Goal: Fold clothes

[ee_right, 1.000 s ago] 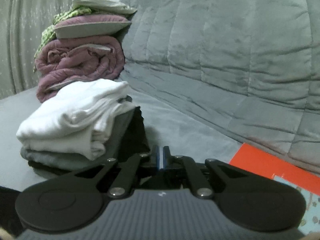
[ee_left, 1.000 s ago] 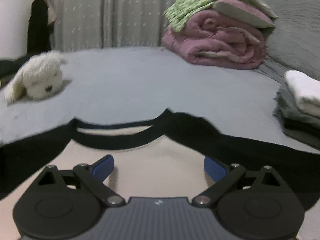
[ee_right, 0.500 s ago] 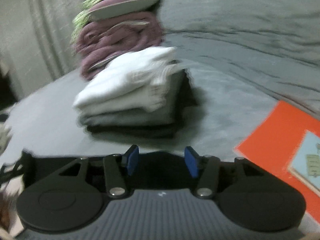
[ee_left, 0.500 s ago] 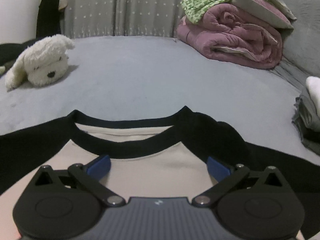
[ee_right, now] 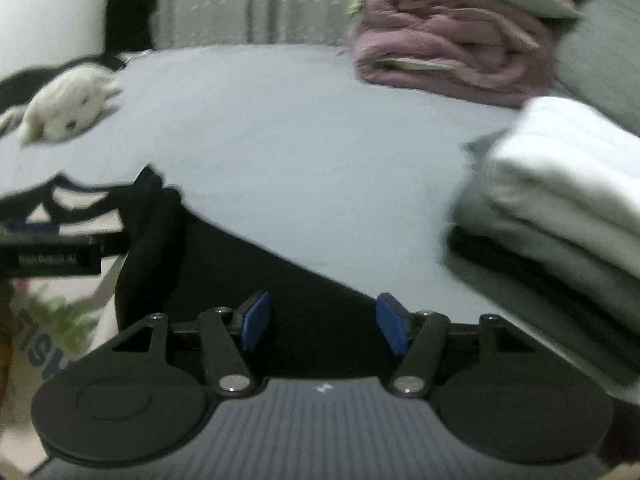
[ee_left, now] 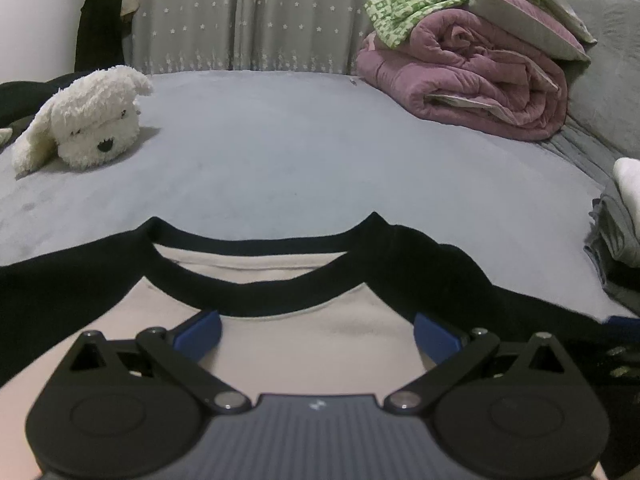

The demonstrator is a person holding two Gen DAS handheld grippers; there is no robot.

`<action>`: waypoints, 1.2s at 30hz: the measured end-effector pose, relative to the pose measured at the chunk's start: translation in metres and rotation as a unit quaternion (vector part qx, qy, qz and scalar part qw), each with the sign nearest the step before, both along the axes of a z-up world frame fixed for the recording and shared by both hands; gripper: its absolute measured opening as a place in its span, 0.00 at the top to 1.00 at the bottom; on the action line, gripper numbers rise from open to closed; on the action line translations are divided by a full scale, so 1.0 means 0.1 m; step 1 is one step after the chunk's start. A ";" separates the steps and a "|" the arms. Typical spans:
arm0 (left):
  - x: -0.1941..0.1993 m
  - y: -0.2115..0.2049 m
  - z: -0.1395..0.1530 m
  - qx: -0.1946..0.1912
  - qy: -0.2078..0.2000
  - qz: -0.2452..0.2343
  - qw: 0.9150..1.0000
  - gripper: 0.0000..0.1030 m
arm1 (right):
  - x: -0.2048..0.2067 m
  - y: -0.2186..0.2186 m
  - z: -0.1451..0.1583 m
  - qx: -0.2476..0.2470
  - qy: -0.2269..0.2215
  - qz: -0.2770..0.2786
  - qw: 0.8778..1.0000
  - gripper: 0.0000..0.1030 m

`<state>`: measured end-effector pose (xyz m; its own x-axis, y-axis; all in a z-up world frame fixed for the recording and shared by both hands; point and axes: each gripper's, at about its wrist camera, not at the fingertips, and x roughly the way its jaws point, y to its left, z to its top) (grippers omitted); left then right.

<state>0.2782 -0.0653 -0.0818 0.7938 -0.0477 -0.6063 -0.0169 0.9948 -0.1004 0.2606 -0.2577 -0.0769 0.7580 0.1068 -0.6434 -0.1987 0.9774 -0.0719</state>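
Observation:
A cream T-shirt (ee_left: 320, 328) with a black collar and black sleeves lies flat on the grey bed, collar away from me. My left gripper (ee_left: 316, 336) hovers over its chest just below the collar, jaws wide open and empty. In the right wrist view the shirt's black right sleeve (ee_right: 312, 292) spreads under my right gripper (ee_right: 323, 328), whose jaws are opening with only the sleeve cloth beneath them, not pinched. The left gripper (ee_right: 48, 256) shows at that view's left edge.
A stack of folded clothes (ee_right: 560, 208), white on top of grey and black, sits at the right. A rolled pink quilt (ee_left: 472, 76) with green cloth and a pillow lies behind. A white plush dog (ee_left: 84, 124) rests far left. Curtains (ee_left: 240, 16) hang at the back.
My right gripper swung left from the folded stack to above the shirt's black sleeve and its jaws came apart. The left gripper stayed over the shirt's chest, open.

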 end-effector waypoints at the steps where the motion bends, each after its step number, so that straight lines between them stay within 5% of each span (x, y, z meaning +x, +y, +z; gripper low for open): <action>1: 0.00 0.00 0.00 0.000 0.000 0.000 1.000 0.00 | 0.01 0.04 -0.04 -0.005 -0.007 0.011 1.000 0.54; 4: 0.00 0.00 0.00 -0.002 0.000 -0.001 1.000 0.00 | -0.05 0.04 -0.08 -0.012 -0.029 0.023 0.999 0.94; 8: 0.00 0.00 0.01 -0.003 0.000 -0.002 1.000 0.00 | -0.03 -0.08 -0.03 -0.012 -0.032 0.022 0.999 0.99; 16: 0.00 -0.03 0.00 0.008 0.001 -0.002 1.000 0.00 | 0.19 -0.29 -0.17 -0.124 -0.071 -0.070 0.987 1.00; 18: 0.00 -0.03 0.01 0.008 0.001 -0.002 1.000 0.00 | 0.19 -0.46 -0.12 -0.078 -0.065 -0.080 0.992 1.00; 21: 0.00 -0.03 0.01 0.008 0.001 -0.002 1.000 0.00 | 0.07 -0.64 0.07 -0.011 -0.070 -0.086 0.994 0.84; 23: 0.00 -0.02 0.01 0.007 0.000 -0.003 1.000 0.00 | -0.05 -0.68 0.16 0.009 -0.066 -0.070 0.995 0.57; 24: -0.01 -0.02 0.02 0.006 0.000 -0.004 1.000 0.00 | -0.13 -0.70 0.20 0.018 -0.064 -0.055 0.996 0.53; 33: -0.12 -0.13 0.12 -0.005 -0.026 -0.056 0.998 0.01 | -0.92 -0.60 0.19 0.058 -0.061 0.109 0.990 0.52; 36: -0.18 -0.27 0.13 0.012 -0.048 -0.100 0.994 0.01 | -0.94 -0.39 0.08 0.030 -0.057 0.151 0.986 0.52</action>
<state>0.2600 -0.0923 -0.0687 0.8244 -0.1958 -0.5311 0.1890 0.9796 -0.0678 0.1662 -0.2965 -0.0684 0.7528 0.3739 -0.5418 -0.4757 0.8778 -0.0552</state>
